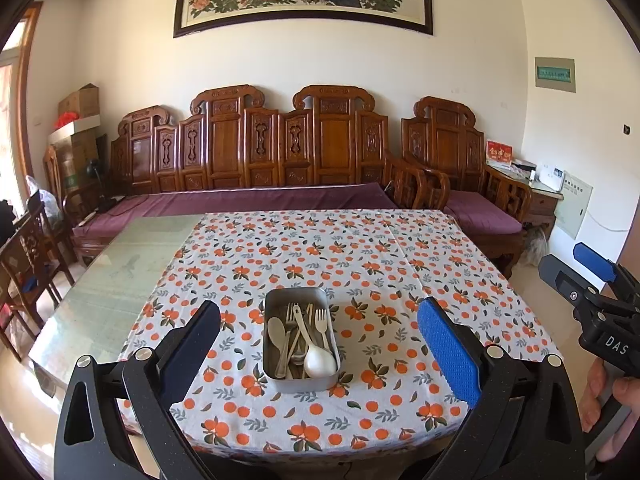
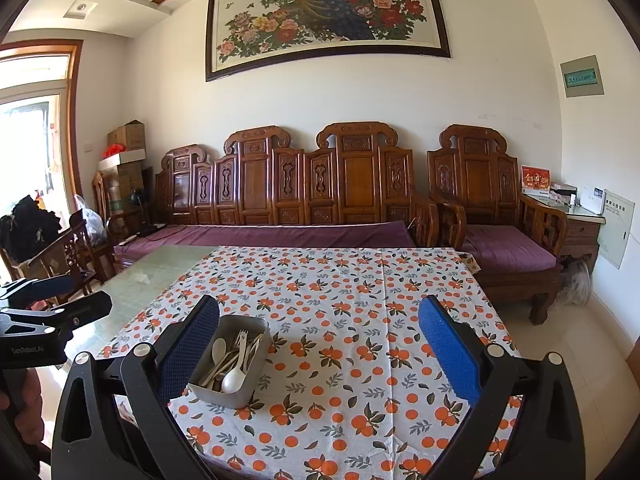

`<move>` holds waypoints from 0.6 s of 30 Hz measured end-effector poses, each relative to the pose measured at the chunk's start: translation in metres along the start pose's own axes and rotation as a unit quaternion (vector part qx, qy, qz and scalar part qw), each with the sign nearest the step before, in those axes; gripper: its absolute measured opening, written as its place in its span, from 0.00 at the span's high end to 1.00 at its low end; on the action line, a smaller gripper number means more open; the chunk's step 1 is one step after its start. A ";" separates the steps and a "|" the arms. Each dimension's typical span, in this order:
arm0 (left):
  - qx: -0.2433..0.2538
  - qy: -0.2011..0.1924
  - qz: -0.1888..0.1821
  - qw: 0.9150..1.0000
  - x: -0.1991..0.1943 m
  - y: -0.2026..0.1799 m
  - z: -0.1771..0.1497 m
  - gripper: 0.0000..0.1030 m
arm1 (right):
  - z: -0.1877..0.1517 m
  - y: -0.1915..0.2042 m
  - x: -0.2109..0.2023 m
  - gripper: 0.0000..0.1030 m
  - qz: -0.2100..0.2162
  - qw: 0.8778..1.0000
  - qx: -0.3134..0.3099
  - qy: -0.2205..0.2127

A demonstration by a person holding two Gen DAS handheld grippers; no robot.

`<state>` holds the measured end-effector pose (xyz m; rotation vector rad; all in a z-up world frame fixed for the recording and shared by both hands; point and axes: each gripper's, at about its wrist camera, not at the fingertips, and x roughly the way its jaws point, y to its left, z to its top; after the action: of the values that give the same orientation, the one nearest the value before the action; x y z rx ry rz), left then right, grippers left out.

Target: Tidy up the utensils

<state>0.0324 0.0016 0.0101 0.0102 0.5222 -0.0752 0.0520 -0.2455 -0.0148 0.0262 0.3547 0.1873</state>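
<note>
Left wrist view has the left gripper (image 1: 318, 332) hanging above the near edge of the table (image 1: 120, 264), jaws spread wide with nothing between the pads – the metal tin (image 1: 301, 334) sits right in the gap, dead centre of the frame, but lower down on the tablecloth (image 1: 360, 264) and not touched by either finger. Inside the tin there's a jumble of utensils: a white spoon (image 1: 319, 360) with its bowl at the near end, a white fork (image 1: 321, 318) at about 1 o'clock from it, a second pale spoon (image 1: 276, 330) over at 10 o'clock, plus some metal handles underneath that I can't sort out. They all lie lengthwise, overlapping.

Right gripper (image 1: 576, 280) shows up at 3 o'clock in that same view, held off the table's right side, and its jaws are apart too.

From the right wrist view the right gripper (image 2: 320, 332) is also released and holding nothing – the tin (image 2: 230, 360) sits at roughly 8 o'clock, just beside the left-hand pad, apart from it as far as I can tell. Left gripper (image 2: 60, 300) pokes in at 9 o'clock.

Behind the table there's a carved wooden sofa (image 1: 256, 160) with purple cushions, and a peacock painting (image 2: 328, 12) up at 12 o'clock on the wall.
</note>
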 end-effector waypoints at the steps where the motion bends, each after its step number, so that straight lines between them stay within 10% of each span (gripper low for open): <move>1: 0.000 -0.001 0.000 1.000 0.000 0.000 0.000 0.08 | 0.000 -0.001 0.000 0.03 0.000 1.000 0.000 0.000; 18: -0.002 -0.003 0.004 1.000 0.000 -0.001 0.000 0.08 | -0.002 -0.001 0.001 0.03 0.001 1.000 0.000 0.001</move>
<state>0.0321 0.0011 0.0100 0.0070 0.5159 -0.0670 0.0529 -0.2466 -0.0169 0.0262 0.3573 0.1890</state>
